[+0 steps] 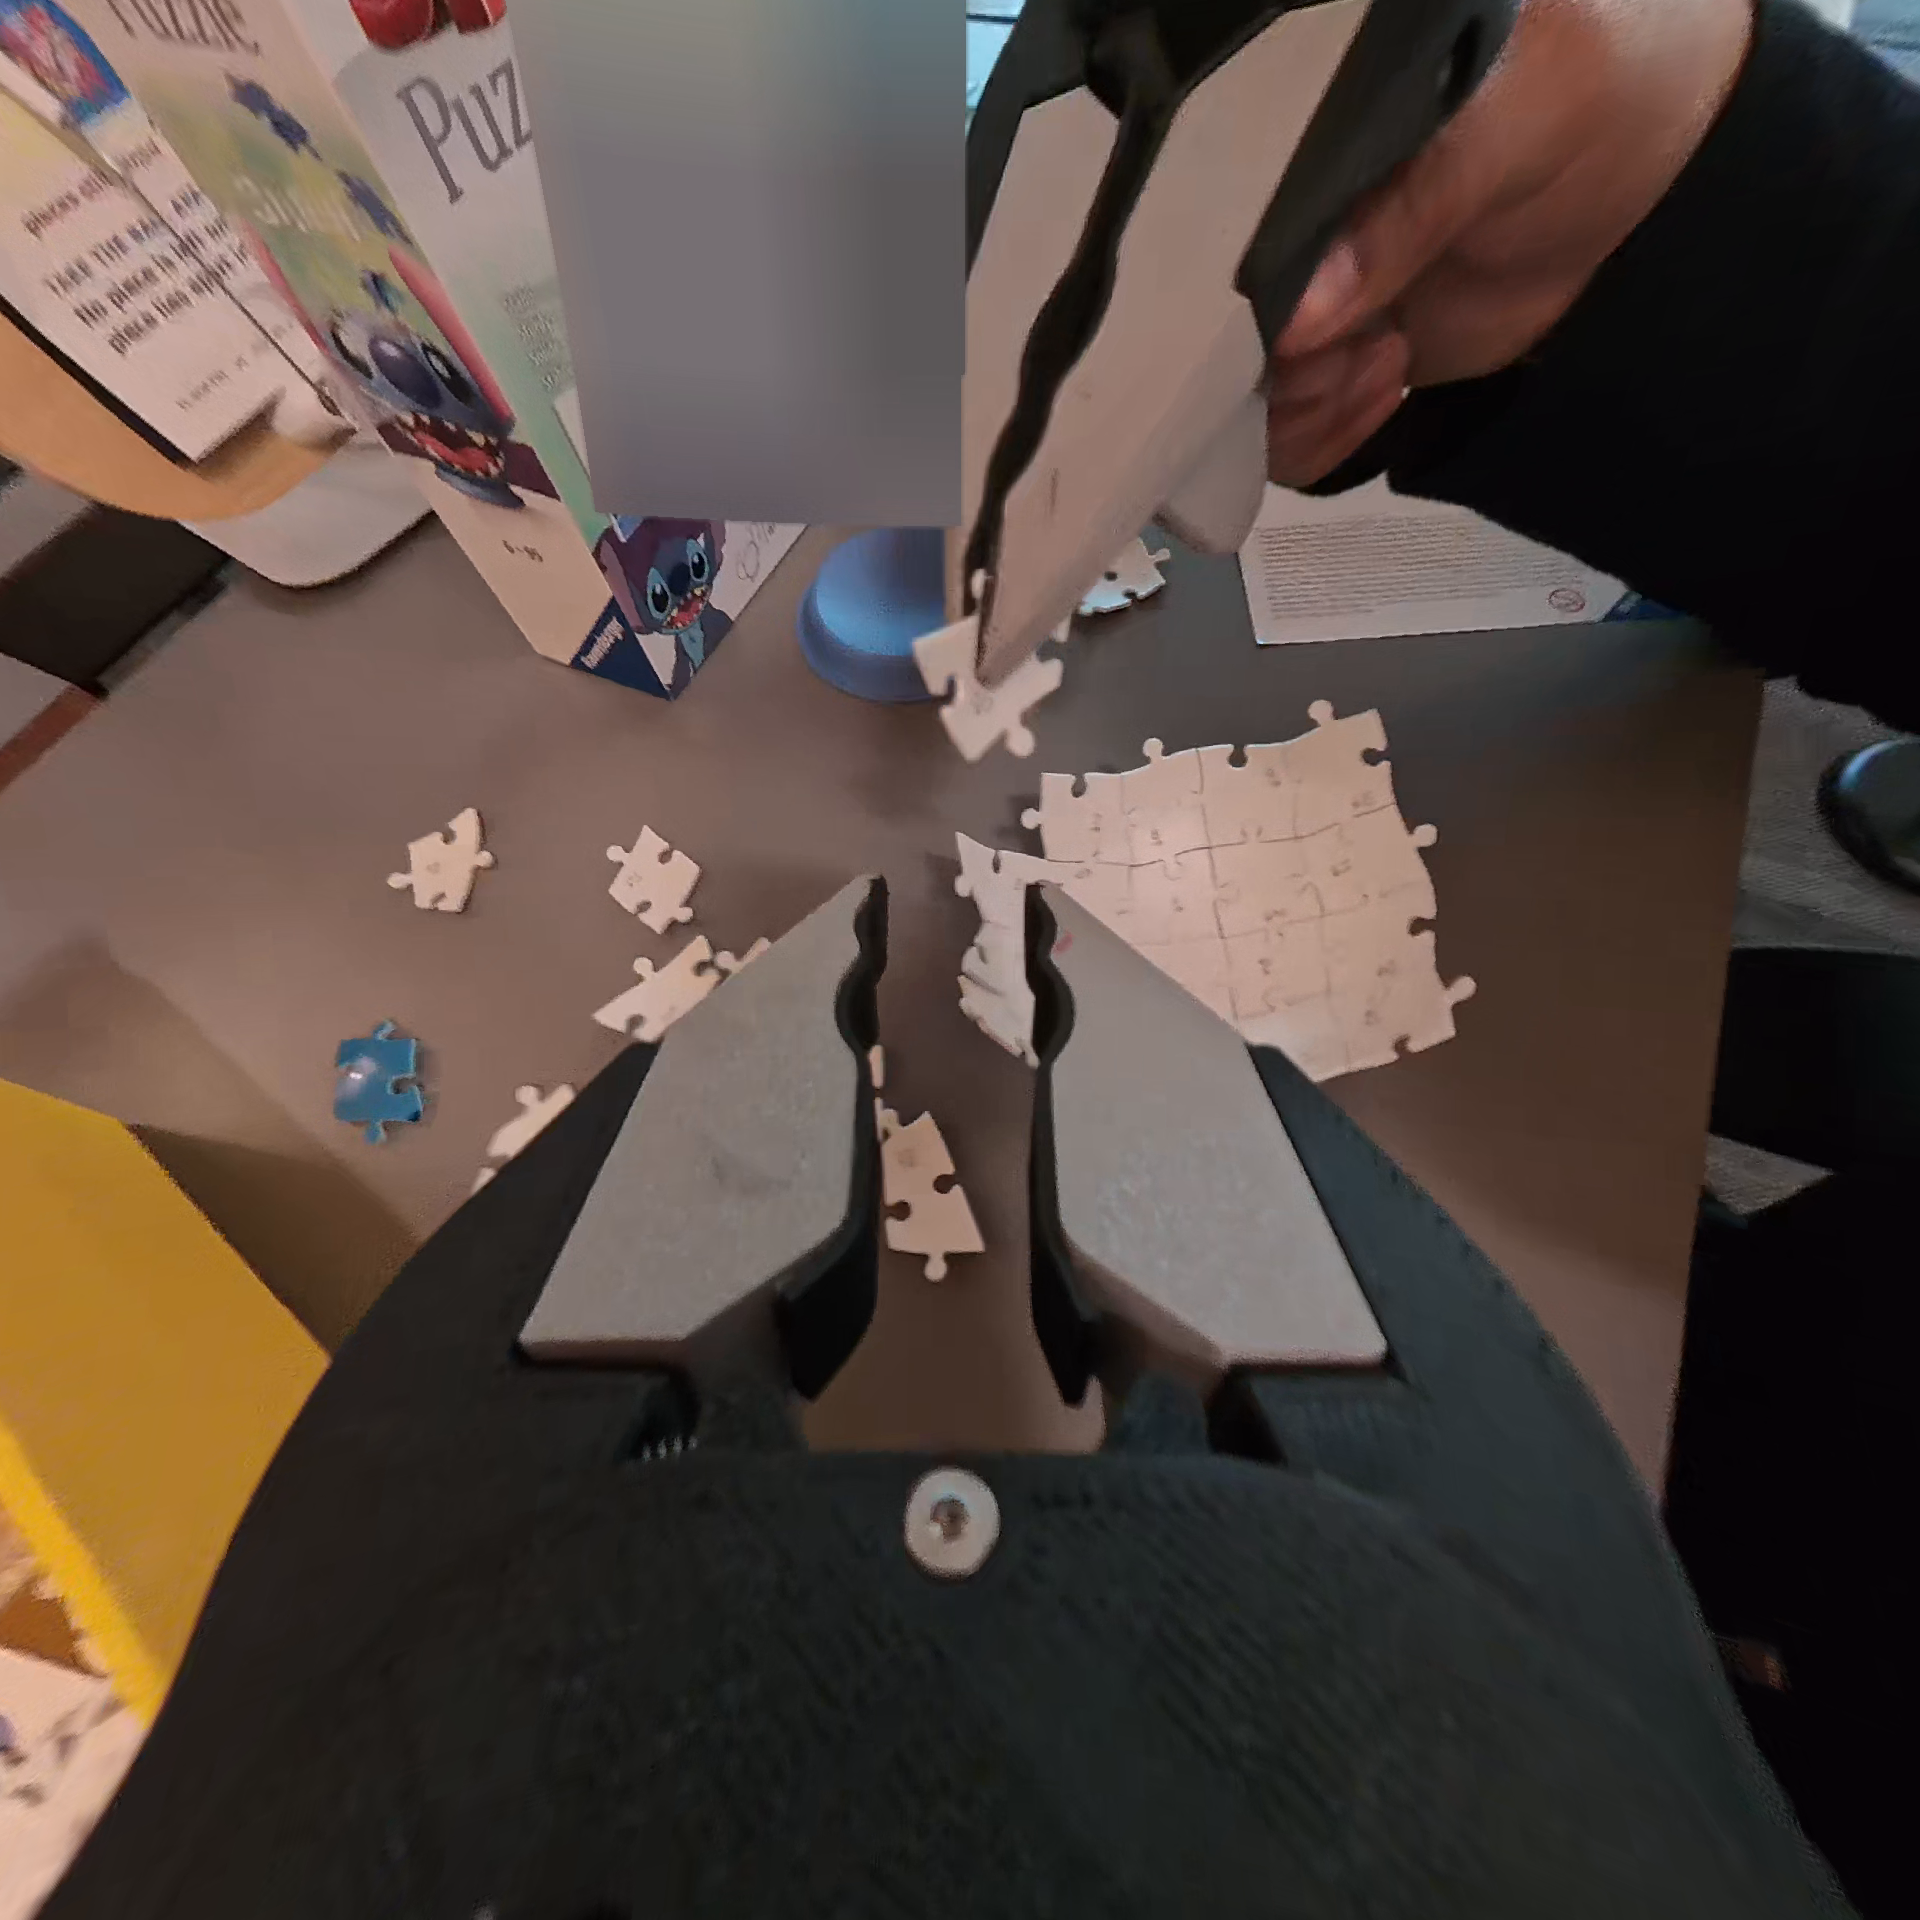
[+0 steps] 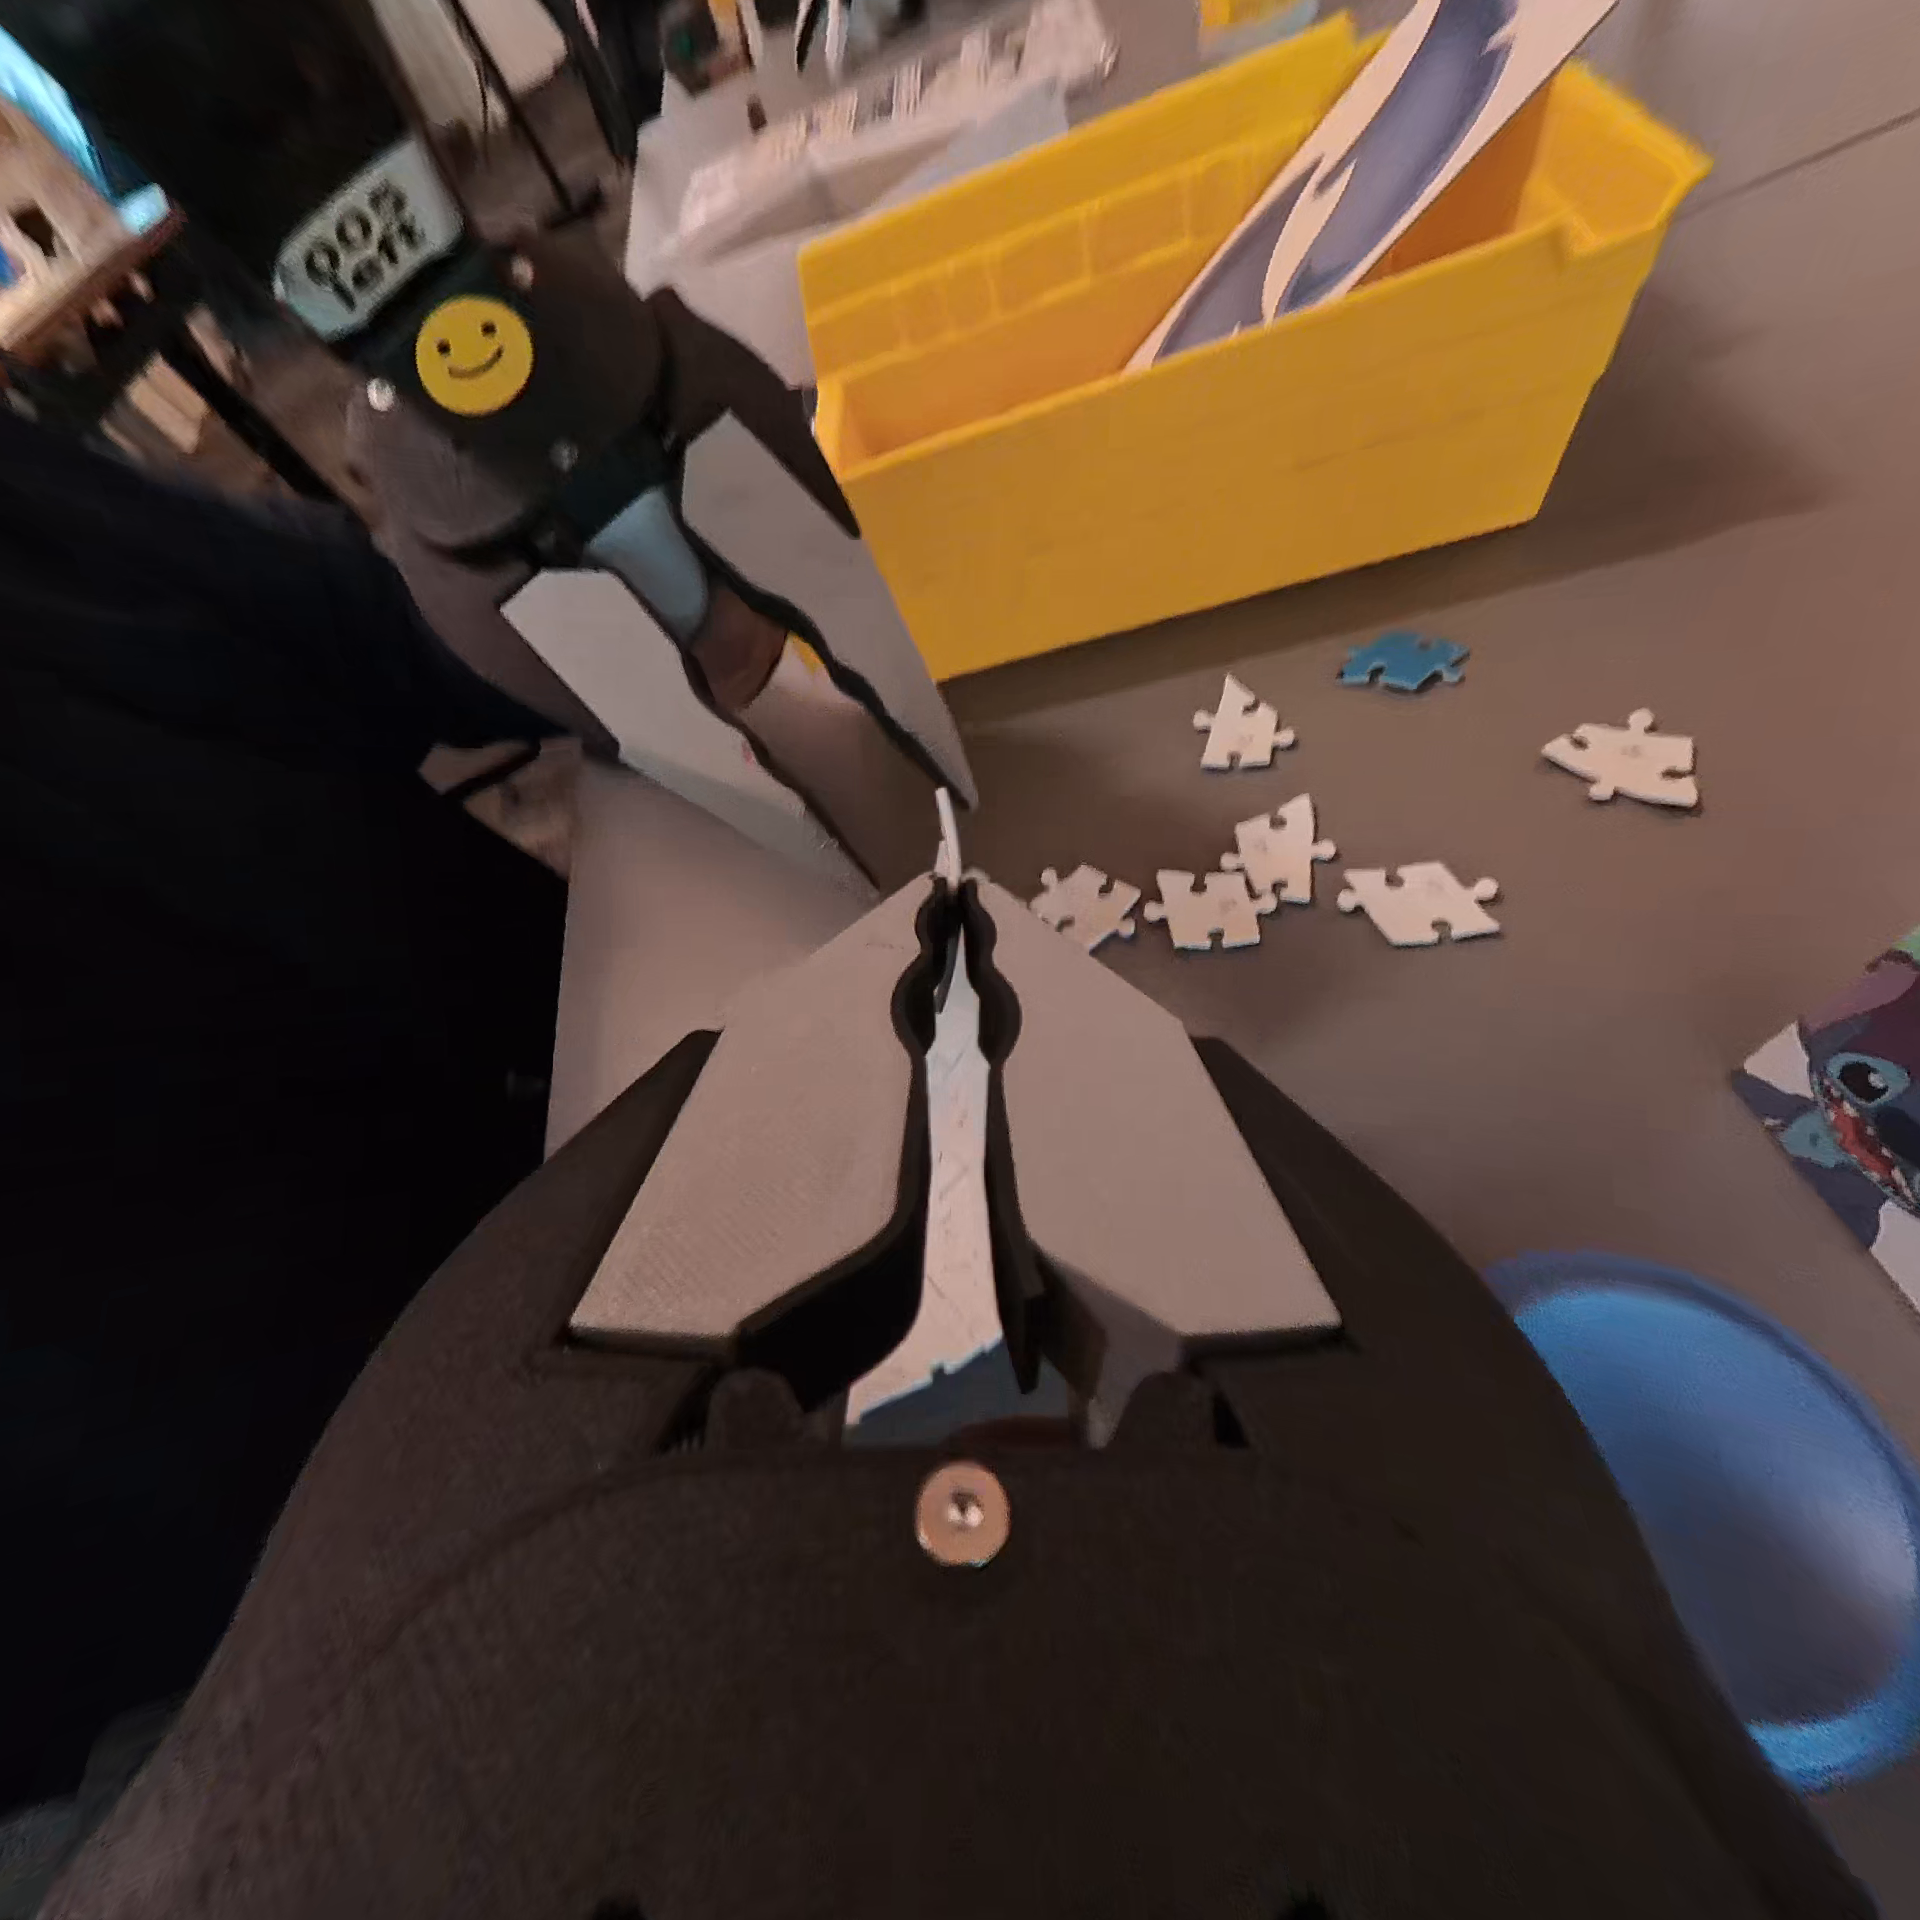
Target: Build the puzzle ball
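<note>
- Progress is partial: joined sheet (image 1: pixel 1247 894) of white pieces lies flat on the bench (image 1: pixel 727 769), not yet curved.
- Right tongs (image 1: pixel 982 665) pinch one piece (image 1: pixel 961 701) above the sheet.
- Left tongs (image 1: pixel 954 894) gape empty beside the sheet; loose pieces (image 1: pixel 652 878) wait nearby.

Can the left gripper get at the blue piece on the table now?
Probably yes. The left gripper is open and holds nothing, and the blue piece lies apart from the white ones, uncovered.

White joined puzzle sheet (image 1: pixel 1247 894) lies flat beside scattered loose pieces (image 1: pixel 655 878).
</note>
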